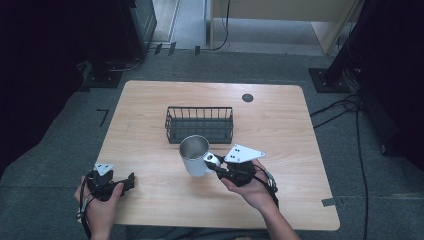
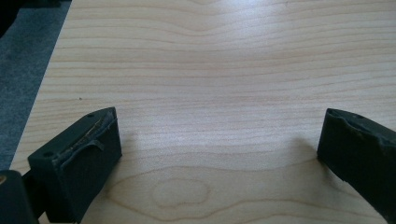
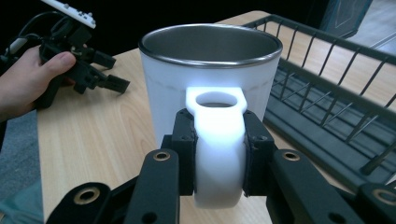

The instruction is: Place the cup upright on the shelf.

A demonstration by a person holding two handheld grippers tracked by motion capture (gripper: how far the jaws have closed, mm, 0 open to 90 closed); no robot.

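Note:
A white mug with a steel inside stands upright on the wooden table, just in front of a black wire basket. My right gripper is shut on the mug's white handle, with one jaw on each side of it. In the right gripper view the mug stands close ahead and the basket lies to its right. My left gripper rests open near the table's front left edge. In the left gripper view bare wood lies between its jaws.
A small dark round disc sits near the table's far edge. Cables trail over the grey carpet to the right of the table. Dark stands and a black unit are at the back left.

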